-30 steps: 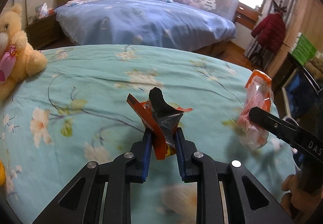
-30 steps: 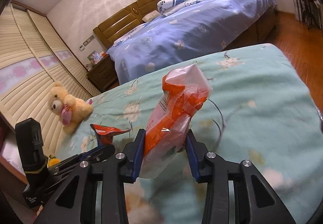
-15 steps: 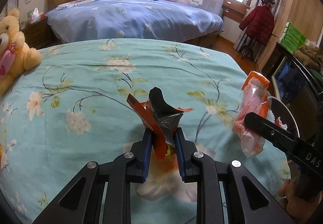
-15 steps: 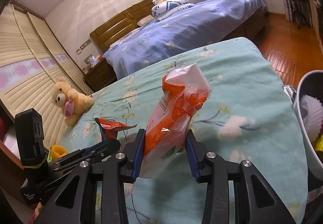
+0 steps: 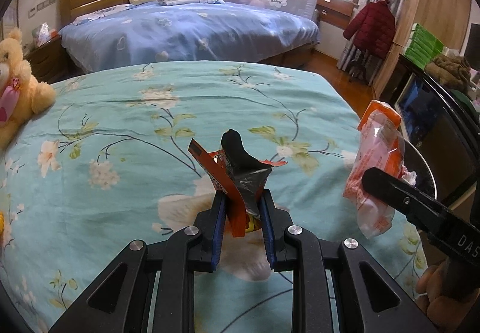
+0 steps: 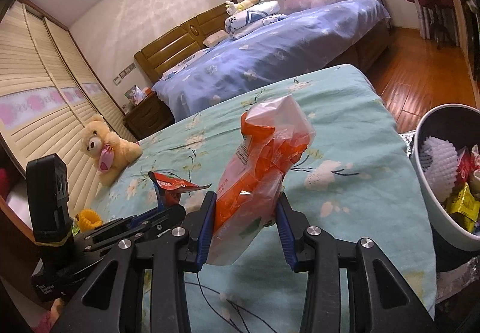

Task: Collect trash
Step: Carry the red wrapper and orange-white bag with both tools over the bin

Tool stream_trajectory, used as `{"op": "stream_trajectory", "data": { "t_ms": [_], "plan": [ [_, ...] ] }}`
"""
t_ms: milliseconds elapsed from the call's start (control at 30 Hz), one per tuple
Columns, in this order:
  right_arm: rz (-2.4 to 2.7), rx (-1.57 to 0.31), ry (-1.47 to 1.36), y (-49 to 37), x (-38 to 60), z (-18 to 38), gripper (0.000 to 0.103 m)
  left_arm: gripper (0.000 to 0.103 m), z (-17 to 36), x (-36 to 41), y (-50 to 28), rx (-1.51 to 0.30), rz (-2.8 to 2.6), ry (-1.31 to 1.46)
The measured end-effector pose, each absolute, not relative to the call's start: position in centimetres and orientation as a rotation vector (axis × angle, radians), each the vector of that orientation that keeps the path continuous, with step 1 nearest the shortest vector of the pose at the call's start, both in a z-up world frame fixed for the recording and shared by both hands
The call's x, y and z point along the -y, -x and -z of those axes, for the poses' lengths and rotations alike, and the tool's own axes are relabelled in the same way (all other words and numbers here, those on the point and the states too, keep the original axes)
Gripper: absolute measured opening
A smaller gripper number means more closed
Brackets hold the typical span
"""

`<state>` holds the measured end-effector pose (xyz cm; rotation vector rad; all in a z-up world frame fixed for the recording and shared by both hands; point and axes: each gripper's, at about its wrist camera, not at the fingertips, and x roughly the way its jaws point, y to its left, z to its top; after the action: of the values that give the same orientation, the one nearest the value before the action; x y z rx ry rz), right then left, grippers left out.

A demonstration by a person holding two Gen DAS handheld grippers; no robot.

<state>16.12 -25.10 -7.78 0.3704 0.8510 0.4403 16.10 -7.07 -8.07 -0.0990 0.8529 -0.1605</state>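
My left gripper (image 5: 241, 204) is shut on a torn orange snack wrapper (image 5: 237, 180) with a dark foil lining, held above the teal flowered bed (image 5: 150, 129). My right gripper (image 6: 244, 207) is shut on a clear and orange plastic bag (image 6: 261, 165); the bag also shows at the right of the left wrist view (image 5: 375, 165). A white trash bin (image 6: 432, 183) with wrappers inside stands at the bed's right side, just right of the right gripper. The left gripper and its wrapper (image 6: 171, 186) show at the left of the right wrist view.
A tan teddy bear (image 6: 105, 150) sits at the bed's left side, with a yellow ring toy (image 6: 88, 217) near it. A blue bed (image 5: 186, 30) stands beyond. A red coat on a stand (image 5: 370, 27), a cabinet and wooden floor (image 6: 420, 63) lie to the right.
Both grippers, still holding their trash, have drawn back toward the near right end of the bed. The trash bin has come into the right wrist view.
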Motion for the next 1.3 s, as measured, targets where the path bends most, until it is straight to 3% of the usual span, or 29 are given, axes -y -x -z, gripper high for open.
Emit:
{"op": "stream_trajectory", "data": {
  "t_ms": [1300],
  "plan": [
    [-0.355, -0.821, -0.352, -13.6, 29.7, 7.4, 0.04, 0.021, 7.7, 11.5, -15.3, -0.849, 0.249, 0.019]
  ]
}}
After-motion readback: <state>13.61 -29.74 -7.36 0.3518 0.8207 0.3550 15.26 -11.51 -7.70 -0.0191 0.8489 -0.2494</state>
